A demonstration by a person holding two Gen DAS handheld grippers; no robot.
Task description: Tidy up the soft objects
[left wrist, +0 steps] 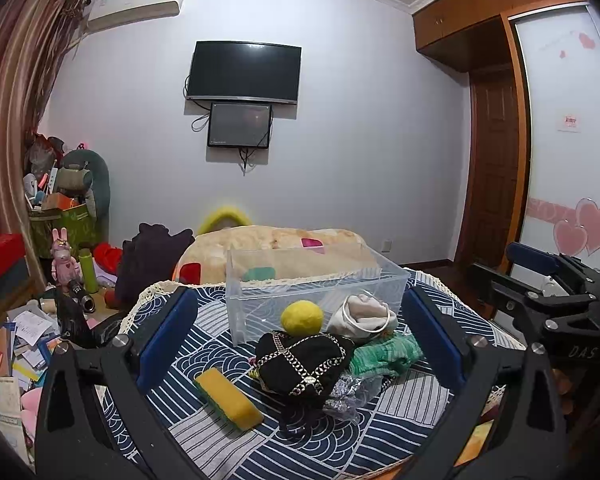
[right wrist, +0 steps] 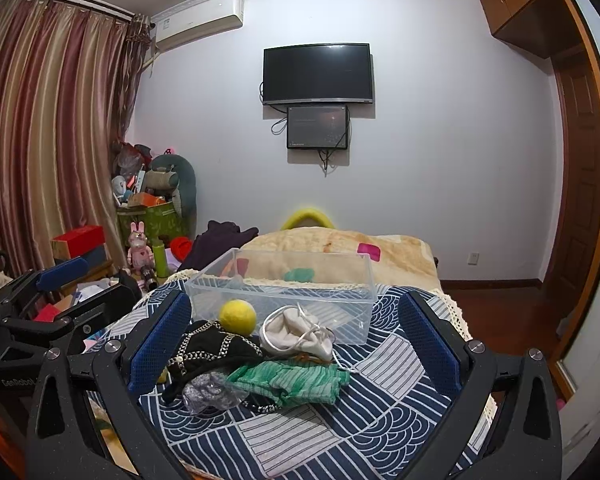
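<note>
A clear plastic bin [left wrist: 312, 276] [right wrist: 284, 284] stands on a blue patterned cloth. In front of it lie a yellow felt ball [left wrist: 302, 317] [right wrist: 237, 316], a white pouch [left wrist: 362, 317] [right wrist: 294, 332], a black cloth with gold trim [left wrist: 304, 360] [right wrist: 212, 350], a green knit cloth [left wrist: 384, 354] [right wrist: 290, 380], a grey sparkly piece [left wrist: 350, 394] [right wrist: 208, 392] and a yellow sponge [left wrist: 228, 398]. My left gripper [left wrist: 300, 344] is open above the pile. My right gripper [right wrist: 296, 340] is open above the same pile. Both are empty.
The cloth [left wrist: 204, 356] covers a small table with lace edging. A beige blanket-covered bed [right wrist: 340, 252] lies behind the bin. Cluttered boxes, toys and papers [left wrist: 24, 320] fill the floor at left. The right gripper shows at the edge of the left wrist view [left wrist: 548, 300].
</note>
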